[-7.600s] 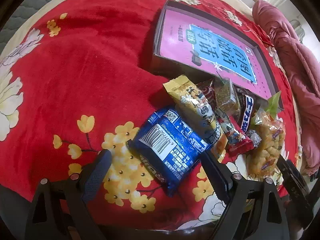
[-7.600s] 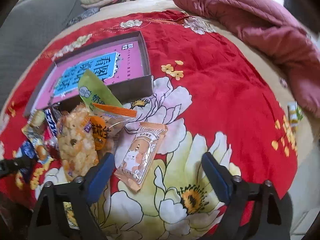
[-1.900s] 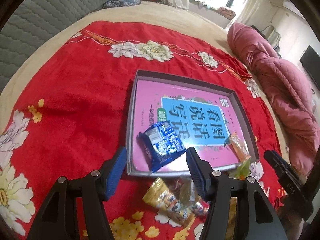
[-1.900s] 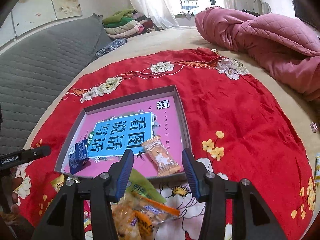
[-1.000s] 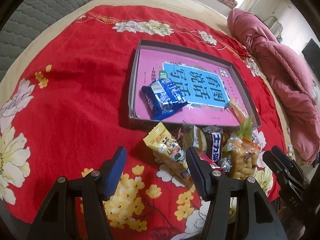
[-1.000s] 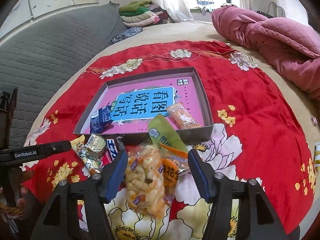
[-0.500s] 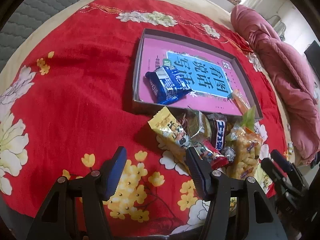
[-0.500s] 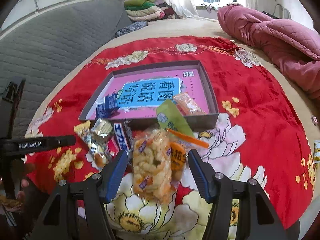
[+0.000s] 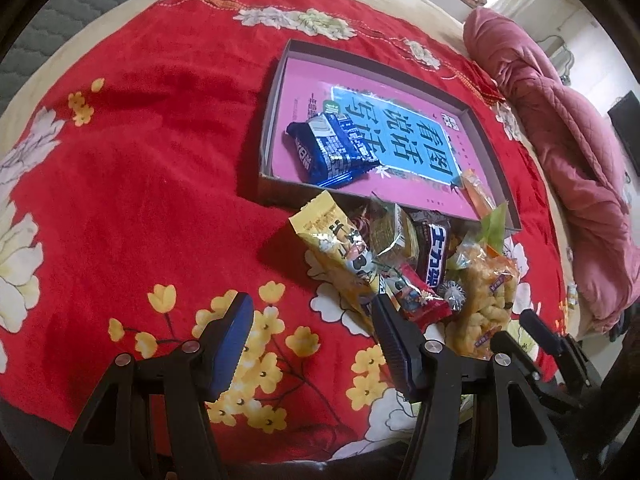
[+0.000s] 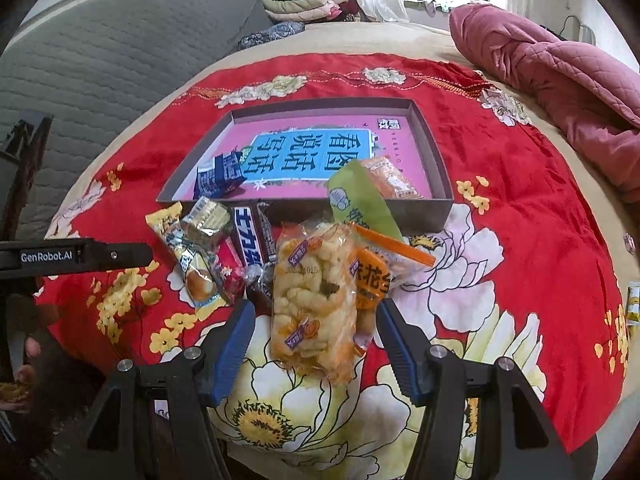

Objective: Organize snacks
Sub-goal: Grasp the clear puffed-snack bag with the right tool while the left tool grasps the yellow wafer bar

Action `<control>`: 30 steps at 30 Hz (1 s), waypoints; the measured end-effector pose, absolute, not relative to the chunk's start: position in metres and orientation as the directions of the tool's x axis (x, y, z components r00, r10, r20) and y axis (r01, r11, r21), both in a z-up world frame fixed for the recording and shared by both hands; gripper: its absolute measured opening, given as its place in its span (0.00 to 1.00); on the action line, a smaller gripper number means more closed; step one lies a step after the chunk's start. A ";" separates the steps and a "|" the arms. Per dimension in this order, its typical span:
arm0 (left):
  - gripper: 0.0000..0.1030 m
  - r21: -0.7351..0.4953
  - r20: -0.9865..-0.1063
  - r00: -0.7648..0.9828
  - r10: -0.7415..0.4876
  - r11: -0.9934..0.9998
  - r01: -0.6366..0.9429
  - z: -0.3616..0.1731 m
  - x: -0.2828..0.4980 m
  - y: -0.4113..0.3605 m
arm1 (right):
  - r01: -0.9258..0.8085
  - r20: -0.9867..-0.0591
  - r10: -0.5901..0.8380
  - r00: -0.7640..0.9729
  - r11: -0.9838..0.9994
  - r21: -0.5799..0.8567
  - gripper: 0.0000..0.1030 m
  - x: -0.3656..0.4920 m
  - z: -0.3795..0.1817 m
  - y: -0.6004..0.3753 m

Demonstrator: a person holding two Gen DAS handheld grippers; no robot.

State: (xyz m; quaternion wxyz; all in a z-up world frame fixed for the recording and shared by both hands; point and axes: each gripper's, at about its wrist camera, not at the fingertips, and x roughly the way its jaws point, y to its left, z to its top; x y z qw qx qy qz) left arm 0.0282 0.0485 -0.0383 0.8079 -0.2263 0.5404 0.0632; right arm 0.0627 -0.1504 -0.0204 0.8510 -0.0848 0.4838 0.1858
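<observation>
- Red floral blanket (image 9: 160, 152): is being used as the work surface, with a pink quilt (image 10: 568, 80) lying at its far right.
- Grey shallow box (image 10: 434, 160): is being kept on the blanket, far of the snack heap, its floor covered by a pink and blue printed sheet.
- Blue snack packet (image 9: 330, 152): is lying inside the box at its near left corner.
- Orange snack packet (image 10: 390, 178): is lying inside the box near its right wall.
- Yellow packet (image 9: 336, 248), silver-wrapped square (image 10: 206, 220), dark bar (image 10: 252, 238) and red packet (image 9: 420, 300): are being left in a heap just outside the box's near wall.
- Clear bag of puffed snacks (image 10: 314, 300): is lying between the right gripper's fingers, untouched by either pad.
- Green packet (image 10: 360, 200): is leaning over the box's near wall.
- Left gripper (image 9: 312, 336): is being held open over bare blanket, its right finger touching the heap's edge.
- Right gripper (image 10: 314, 338): is being held open, nothing gripped.
</observation>
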 end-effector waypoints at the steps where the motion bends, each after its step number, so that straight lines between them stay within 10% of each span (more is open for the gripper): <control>1: 0.62 -0.303 -0.901 0.408 -0.146 0.887 -0.350 -0.039 0.028 0.049 | -0.401 -0.857 0.232 0.461 0.915 0.032 0.61 0.062 -0.021 -0.149; 30: 0.61 -0.492 -0.843 0.460 -0.278 0.746 -0.450 -0.062 0.062 0.077 | -0.433 -0.906 0.138 0.401 0.900 -0.054 0.62 0.070 -0.059 -0.129</control>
